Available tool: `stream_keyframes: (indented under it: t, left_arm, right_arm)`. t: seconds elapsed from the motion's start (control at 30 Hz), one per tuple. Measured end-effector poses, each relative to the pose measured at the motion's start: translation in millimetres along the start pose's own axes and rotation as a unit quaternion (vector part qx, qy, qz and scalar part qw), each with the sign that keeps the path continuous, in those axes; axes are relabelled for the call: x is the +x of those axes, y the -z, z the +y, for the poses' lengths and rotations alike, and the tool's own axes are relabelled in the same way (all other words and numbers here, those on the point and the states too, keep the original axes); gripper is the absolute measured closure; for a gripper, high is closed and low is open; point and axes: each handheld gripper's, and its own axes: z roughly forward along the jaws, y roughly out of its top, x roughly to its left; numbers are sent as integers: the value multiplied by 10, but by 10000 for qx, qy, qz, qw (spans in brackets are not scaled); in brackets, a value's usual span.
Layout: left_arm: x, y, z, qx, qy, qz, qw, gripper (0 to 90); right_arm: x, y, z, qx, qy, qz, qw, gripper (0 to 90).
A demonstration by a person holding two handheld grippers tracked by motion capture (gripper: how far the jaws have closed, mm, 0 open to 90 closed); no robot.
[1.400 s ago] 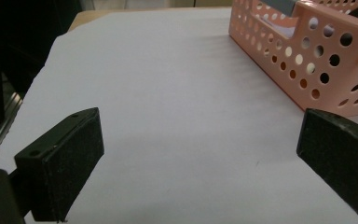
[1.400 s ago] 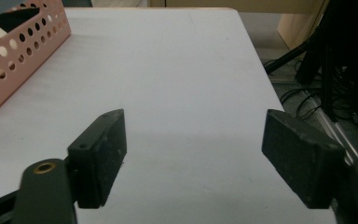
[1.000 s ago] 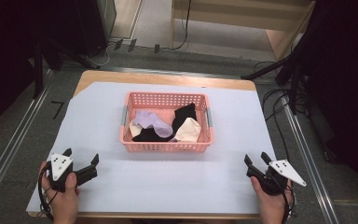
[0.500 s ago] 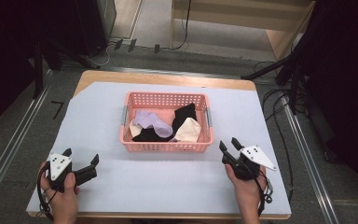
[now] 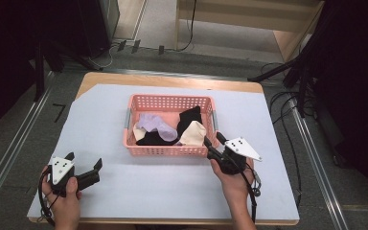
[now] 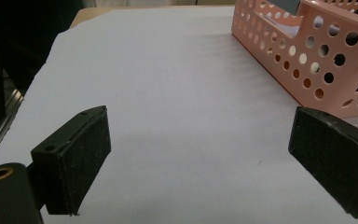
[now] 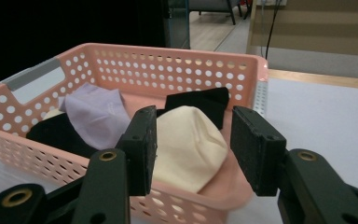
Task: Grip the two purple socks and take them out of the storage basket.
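Pink basket (image 5: 168, 149) placed mid-desk on a pale sheet (image 5: 148, 191), within reach of both hands. Contents: cream sock (image 7: 189, 144) bunched at the near right corner, lilac sock (image 7: 95, 114) toward the middle, black socks (image 7: 200, 102) beneath and behind.

Right gripper (image 5: 212, 143) positioned at the basket's near right corner, tips over the rim, pointed at the cream sock. Jaws partly spread, just narrowed from a wider gap; in the right gripper view the sock sits framed between them but farther off, not pressed by either pad. Likely narrowed to suit the bunched fabric ahead of a pinch. Nothing held yet.

Left gripper (image 5: 84, 165) rested low on the sheet at the near left, well apart from the basket, jaws spread wide with bare sheet between them. Apparently parked to keep the basket's approach unobstructed.

Judged step: reach toward the cream sock, grasp not yet made. Noted risk: near wall of the basket close under the jaws.
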Motion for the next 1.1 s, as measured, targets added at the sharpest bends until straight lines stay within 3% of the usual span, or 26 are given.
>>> stream_keyframes:
  t: [0.2, 0.3, 0.4, 0.8, 1.1]
  left_arm:
    - [-2, -4, 2, 27, -12, 8, 10000, 66]
    - [0, -6, 2, 47, -6, -5, 10000, 66]
    - [0, -9, 2, 44, 13, -9, 10000, 65]
    - [7, -15, 6, 62, 37, -28, 10000, 65]
    - [7, -31, 10, 131, 56, -45, 9999, 65]
  right_arm:
    - [111, -121, 46, 120, 7, 68, 9999, 511]
    - [234, -233, 74, 188, 211, 124, 9995, 503]
    - [309, -325, 67, 94, 88, 269, 9996, 498]
    - [631, -693, 120, 615, 397, 439, 9963, 505]
    - [768, -862, 150, 790, 430, 359, 9953, 515]
